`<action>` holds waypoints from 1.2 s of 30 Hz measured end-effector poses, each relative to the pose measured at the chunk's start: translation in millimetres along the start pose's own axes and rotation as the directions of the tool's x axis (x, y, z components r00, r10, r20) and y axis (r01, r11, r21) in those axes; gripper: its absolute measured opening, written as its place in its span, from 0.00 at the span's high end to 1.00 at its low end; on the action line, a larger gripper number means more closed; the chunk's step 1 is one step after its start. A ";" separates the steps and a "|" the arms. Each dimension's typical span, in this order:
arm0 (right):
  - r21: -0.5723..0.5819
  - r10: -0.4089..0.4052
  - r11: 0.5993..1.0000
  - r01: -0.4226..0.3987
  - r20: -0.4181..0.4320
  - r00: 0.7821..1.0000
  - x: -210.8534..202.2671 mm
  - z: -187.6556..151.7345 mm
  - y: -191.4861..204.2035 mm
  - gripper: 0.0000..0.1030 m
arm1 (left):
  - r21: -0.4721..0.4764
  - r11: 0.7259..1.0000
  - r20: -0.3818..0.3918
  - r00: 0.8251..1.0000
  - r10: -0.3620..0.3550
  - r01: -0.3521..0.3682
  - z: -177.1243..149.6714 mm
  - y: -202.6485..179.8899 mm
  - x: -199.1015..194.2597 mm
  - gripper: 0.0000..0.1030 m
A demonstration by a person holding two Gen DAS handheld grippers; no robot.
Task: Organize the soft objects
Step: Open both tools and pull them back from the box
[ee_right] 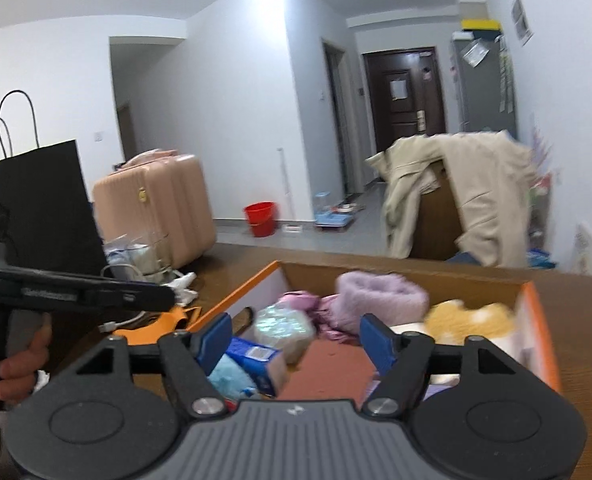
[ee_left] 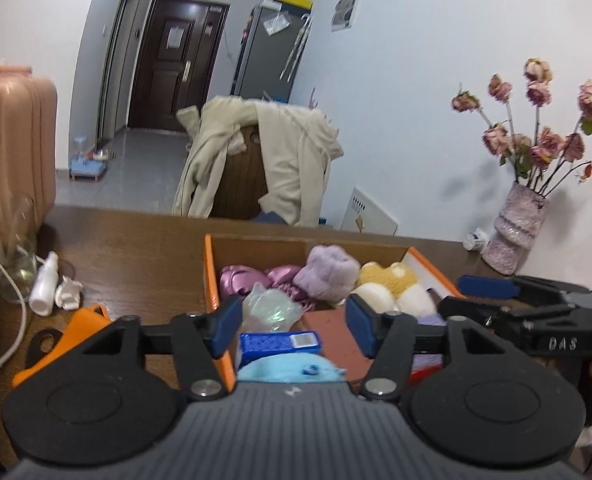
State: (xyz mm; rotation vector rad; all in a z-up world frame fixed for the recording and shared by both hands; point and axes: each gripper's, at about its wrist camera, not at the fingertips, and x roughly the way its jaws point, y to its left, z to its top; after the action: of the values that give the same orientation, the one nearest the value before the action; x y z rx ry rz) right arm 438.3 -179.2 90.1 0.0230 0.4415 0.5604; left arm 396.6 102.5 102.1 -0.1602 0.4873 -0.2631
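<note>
An orange-edged cardboard box (ee_left: 212, 276) on the brown table holds soft things: a lilac fluffy item (ee_left: 327, 272), pink satin cloth (ee_left: 244, 278), a yellow and white plush (ee_left: 391, 284), a clear bag (ee_left: 270, 308), a blue packet (ee_left: 280, 344) and a light blue plush (ee_left: 292, 368). My left gripper (ee_left: 294, 328) is open and empty just above the box's near end. My right gripper (ee_right: 296, 338) is open and empty over the same box (ee_right: 535, 312). The right gripper also shows in the left wrist view (ee_left: 491, 292), and the left gripper's side shows in the right wrist view (ee_right: 96, 292).
An orange lid (ee_left: 84, 320), a white spray bottle (ee_left: 46, 284), a crumpled tissue (ee_left: 68, 292) and a white cable (ee_left: 12, 320) lie left of the box. A vase of dried roses (ee_left: 515, 236) stands at the right. A black bag (ee_right: 44, 208) stands at the left.
</note>
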 end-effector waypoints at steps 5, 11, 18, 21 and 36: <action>0.019 -0.135 0.991 0.135 0.006 0.991 -53.6 10.7 -10.1 0.19 | 0.039 0.998 0.027 0.998 0.056 -0.057 0.2 -26.5 -38.0 0.17; 0.004 -0.259 0.966 0.259 0.022 0.966 -109.8 6.4 -11.2 0.06 | 0.054 0.980 0.154 0.971 0.181 -0.191 -15.2 -56.9 -80.5 0.00; 0.005 -0.301 0.953 0.304 0.160 0.940 -159.7 -9.6 4.6 0.00 | 0.070 0.975 0.209 0.959 0.194 -0.212 -30.7 -81.5 -112.0 0.00; 0.019 -0.300 0.953 0.302 0.183 0.936 -173.3 -10.2 8.5 0.00 | 0.091 0.973 0.226 0.956 0.187 -0.212 -33.5 -88.9 -122.7 0.00; 0.073 -0.302 0.953 0.294 0.269 0.915 -216.9 -51.6 34.6 0.00 | 0.064 0.973 0.311 0.931 0.191 -0.221 -81.4 -106.7 -171.6 0.00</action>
State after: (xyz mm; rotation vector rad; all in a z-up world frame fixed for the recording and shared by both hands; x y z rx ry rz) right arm 235.5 -267.3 134.7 0.0625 0.1736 0.2422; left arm 188.9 42.7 129.5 -0.0503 0.1816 -0.0525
